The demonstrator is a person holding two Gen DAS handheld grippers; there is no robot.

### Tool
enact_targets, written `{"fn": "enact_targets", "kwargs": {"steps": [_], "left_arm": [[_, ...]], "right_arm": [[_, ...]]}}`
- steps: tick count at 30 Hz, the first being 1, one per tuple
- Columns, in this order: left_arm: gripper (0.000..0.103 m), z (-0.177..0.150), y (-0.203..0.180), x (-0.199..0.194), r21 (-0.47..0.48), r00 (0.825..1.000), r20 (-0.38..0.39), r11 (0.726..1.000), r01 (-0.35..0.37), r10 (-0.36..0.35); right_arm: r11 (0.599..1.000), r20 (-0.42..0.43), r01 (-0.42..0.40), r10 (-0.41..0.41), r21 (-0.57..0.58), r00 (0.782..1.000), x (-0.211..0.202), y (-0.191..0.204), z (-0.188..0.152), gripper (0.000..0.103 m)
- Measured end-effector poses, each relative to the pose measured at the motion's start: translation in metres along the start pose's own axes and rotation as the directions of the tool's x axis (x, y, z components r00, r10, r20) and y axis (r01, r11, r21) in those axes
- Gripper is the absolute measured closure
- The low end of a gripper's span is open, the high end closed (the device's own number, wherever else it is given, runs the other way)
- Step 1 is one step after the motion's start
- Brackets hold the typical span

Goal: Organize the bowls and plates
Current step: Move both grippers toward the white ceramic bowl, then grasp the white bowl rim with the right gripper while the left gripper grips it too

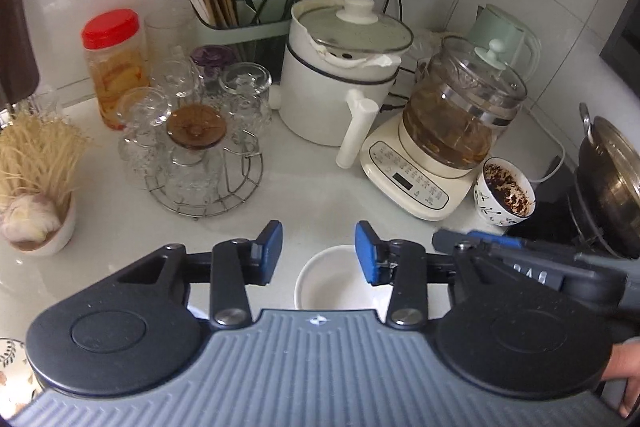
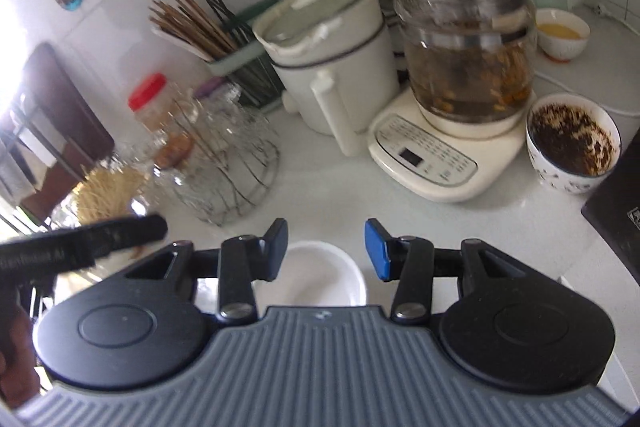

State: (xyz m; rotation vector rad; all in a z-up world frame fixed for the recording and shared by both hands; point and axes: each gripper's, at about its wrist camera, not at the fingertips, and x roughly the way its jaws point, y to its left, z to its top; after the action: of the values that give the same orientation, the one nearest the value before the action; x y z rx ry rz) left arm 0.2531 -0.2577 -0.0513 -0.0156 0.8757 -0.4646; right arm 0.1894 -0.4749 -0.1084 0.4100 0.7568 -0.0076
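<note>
Two hand-held grippers hover over one small white bowl (image 1: 334, 277) that sits on the worktop (image 1: 312, 195) near its front edge: the left hand-held gripper (image 1: 319, 253) has its blue pads apart with the bowl's rim showing between and below them, not pressed, and the right hand-held gripper (image 2: 326, 249) likewise stands parted over the same bowl, gripping nothing. The chief risk, as I judge it, is the two tools crowding each other, since the right one's body crosses the left wrist view just beside the left fingers; a bump could skid the bowl on the smooth surface. A second hazard is the patterned bowl of dark residue (image 2: 572, 147) beside the glass kettle on its base (image 2: 460, 87), which a careless swing to the right could tip and spill. The wire rack of upturned glasses (image 1: 200, 143) to the left is fragile too. The worktop is glossy and white, crowded at the back with a white lidded pot (image 1: 340, 67), a chopstick holder (image 1: 248, 15) and a red-lidded jar (image 1: 114, 63); white tiles, hanging utensils and a socket line the wall.
</note>
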Motion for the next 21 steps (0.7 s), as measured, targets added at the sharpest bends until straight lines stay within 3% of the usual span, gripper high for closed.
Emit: {"fn": "enact_targets", "kwargs": {"steps": [9,13,16,21], "left_arm": [[0.057,-0.017,-0.007,0.052,-0.007,0.991,-0.130,1.000,-0.027,0.026],[0.057,-0.028,-0.002,0.071,-0.031,0.982,-0.185,0.999,-0.035,0.028],[0.057,-0.032,0.003,0.080,-0.050,0.976,-0.213,0.997,-0.063,0.051],[0.057,-0.037,0.008,0.096,-0.062,0.962,-0.258,0.993,-0.105,0.086]], "right_arm": [[0.998,-0.105,0.010,-0.003,0.060,0.994,0.025,-0.031,-0.012,0.057],[0.994,-0.156,-0.039,0.054,0.098,0.986,0.041,-0.045,-0.013,0.056],[0.992,-0.180,-0.048,0.068,0.117,0.981,0.053,-0.051,-0.014,0.044],[0.987,-0.228,-0.086,0.115,0.135,0.967,0.068,-0.053,-0.018,0.044]]}}
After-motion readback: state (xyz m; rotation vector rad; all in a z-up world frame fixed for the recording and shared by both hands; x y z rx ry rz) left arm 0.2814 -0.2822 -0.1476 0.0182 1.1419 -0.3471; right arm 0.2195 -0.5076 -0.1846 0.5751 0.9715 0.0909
